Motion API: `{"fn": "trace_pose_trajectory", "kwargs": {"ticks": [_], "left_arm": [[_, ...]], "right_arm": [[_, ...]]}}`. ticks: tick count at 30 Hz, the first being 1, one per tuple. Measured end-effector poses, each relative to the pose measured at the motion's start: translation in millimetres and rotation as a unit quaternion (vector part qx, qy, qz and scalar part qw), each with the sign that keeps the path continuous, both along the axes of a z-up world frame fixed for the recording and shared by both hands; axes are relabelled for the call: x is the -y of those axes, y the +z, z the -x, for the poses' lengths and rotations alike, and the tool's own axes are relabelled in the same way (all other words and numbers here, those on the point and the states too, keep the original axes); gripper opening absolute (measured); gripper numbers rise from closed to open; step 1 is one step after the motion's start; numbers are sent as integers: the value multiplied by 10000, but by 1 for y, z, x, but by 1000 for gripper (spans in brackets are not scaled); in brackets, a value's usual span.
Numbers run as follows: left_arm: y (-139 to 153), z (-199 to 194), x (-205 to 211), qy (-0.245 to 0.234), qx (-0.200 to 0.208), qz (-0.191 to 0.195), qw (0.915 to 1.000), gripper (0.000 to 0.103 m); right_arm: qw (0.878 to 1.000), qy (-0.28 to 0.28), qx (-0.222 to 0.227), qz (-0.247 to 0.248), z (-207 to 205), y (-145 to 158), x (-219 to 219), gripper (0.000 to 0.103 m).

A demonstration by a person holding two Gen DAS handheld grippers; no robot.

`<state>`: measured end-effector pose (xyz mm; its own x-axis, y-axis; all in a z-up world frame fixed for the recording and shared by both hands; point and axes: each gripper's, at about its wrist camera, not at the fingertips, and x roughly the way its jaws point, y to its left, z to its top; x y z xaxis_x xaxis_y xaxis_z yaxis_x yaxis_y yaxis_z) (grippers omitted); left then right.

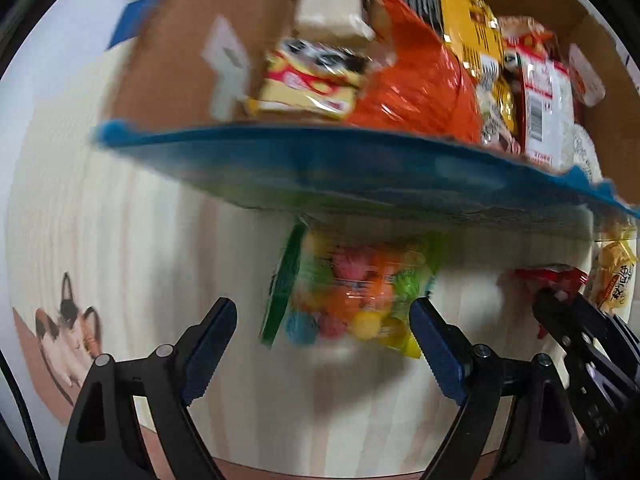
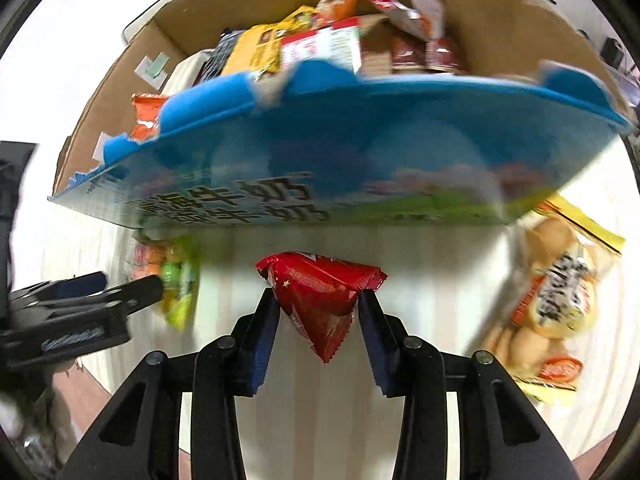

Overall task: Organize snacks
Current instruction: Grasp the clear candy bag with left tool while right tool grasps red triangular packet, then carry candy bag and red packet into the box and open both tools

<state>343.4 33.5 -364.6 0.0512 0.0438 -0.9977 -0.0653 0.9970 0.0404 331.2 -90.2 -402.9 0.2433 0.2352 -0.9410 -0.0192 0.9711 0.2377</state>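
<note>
A blue-sided cardboard box [image 1: 340,168] full of snack packets stands on the pale table; it also shows in the right wrist view [image 2: 360,152]. My left gripper [image 1: 322,320] is open around a clear bag of colourful candies [image 1: 352,300] lying in front of the box, jaws on either side and apart from it. My right gripper [image 2: 318,304] is shut on a red snack packet [image 2: 320,292] and holds it just before the box wall. The right gripper and its red packet [image 1: 556,276] also show at the right of the left wrist view.
A yellow bag of biscuits [image 2: 556,304] lies on the table to the right of the box. A cat picture [image 1: 68,332] sits on the mat at the left. The table's front edge curves below both grippers.
</note>
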Motion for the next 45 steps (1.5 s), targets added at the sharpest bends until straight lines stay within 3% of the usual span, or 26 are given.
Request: {"fn": "trace_pose_trajectory", "kwargs": {"ticks": [8,13,22,35,40,45], "left_arm": [[-18,-13,6,-24,-197,179,9996,87],[-17,-4,-5,221,-50,436,9988,68],[-5,31,8,272,-21,475,9985,61],[68,92,53,44,406,671,9969,61],[116,74,61,13,698,864,9938,61],[155,39,69,-116,998,989,9900,61]], "right_arm": [[9998,-202,-55,-78,8,7,23,43],[9997,-217,-53,-58,3,11,22,41],[9998,-151,-9,-125,15,24,28,39],[9987,-5,156,-490,59,85,46,39],[9968,-119,457,-638,64,128,66,39],[9936,-308,815,-723,42,167,80,39]]}}
